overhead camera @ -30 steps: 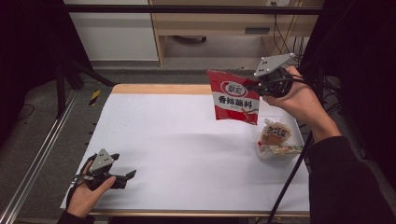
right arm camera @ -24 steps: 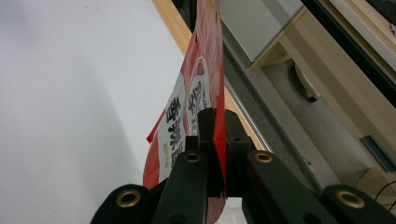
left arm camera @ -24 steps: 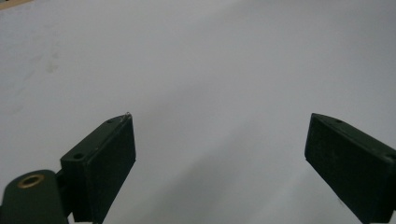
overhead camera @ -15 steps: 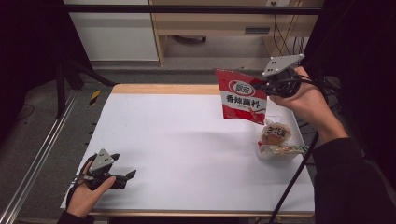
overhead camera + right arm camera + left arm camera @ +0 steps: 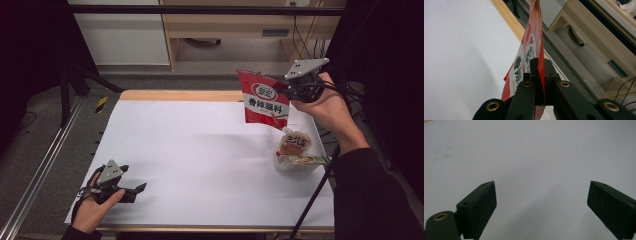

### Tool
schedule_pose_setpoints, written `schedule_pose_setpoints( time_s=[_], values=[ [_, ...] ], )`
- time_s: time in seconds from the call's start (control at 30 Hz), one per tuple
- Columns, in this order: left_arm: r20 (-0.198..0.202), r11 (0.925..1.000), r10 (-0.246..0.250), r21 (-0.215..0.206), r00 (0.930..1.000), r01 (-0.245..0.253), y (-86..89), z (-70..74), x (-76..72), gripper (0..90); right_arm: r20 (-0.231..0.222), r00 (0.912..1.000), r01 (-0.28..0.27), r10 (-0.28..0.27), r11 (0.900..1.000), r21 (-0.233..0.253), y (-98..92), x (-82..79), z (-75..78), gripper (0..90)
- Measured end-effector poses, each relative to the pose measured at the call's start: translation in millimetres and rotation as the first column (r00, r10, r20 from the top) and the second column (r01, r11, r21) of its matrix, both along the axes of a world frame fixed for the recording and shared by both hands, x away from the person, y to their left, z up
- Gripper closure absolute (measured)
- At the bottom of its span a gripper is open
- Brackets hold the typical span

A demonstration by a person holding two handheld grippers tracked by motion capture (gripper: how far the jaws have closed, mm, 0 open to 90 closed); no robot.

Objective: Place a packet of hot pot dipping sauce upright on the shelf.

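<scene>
A red and white snack packet point(image 5: 263, 100) hangs in the air over the table's far right part, pinched at its upper right edge by my right gripper point(image 5: 280, 87). In the right gripper view the jaws are shut on the packet point(image 5: 530, 52), seen edge-on, at my right gripper point(image 5: 540, 65). My left gripper point(image 5: 141, 187) rests at the near left corner of the white table point(image 5: 200, 145), held in a hand. In the left gripper view its jaws stand wide apart with bare white table between them, at my left gripper point(image 5: 541, 186).
A clear bag with packaged snacks point(image 5: 296, 150) lies at the table's right side, below the hanging packet. A wooden strip point(image 5: 175, 95) edges the far side of the table. A wooden cabinet point(image 5: 235, 25) stands beyond. A metal rail point(image 5: 40, 165) runs along the left.
My right gripper has carried the red packet rightward and a little higher, away from the table's middle. The left gripper has stayed put.
</scene>
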State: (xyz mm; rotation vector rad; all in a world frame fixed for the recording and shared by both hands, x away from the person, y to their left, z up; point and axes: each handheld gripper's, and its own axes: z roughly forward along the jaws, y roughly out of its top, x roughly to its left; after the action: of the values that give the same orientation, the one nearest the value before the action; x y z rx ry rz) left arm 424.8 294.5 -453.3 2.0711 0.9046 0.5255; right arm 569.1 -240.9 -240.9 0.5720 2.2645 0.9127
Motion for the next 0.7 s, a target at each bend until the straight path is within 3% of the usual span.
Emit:
schedule_pose_setpoints(
  time_s=[0.37,0.7],
  values=[
    [0.000,1.0000,-0.001,0.001,1.0000,0.001,-0.2,0.0,0.0,8.5,-0.001,0.9970,0.077,-0.077,0.997,0.013,-21.7,2.2,-6.1,89.8],
    [-0.001,1.0000,-0.002,0.003,1.0000,0.002,-0.4,-0.2,0.1,8.5,0.003,0.9836,0.180,-0.180,0.983,0.047,-54.6,-0.7,-7.2,89.9]
  ],
)
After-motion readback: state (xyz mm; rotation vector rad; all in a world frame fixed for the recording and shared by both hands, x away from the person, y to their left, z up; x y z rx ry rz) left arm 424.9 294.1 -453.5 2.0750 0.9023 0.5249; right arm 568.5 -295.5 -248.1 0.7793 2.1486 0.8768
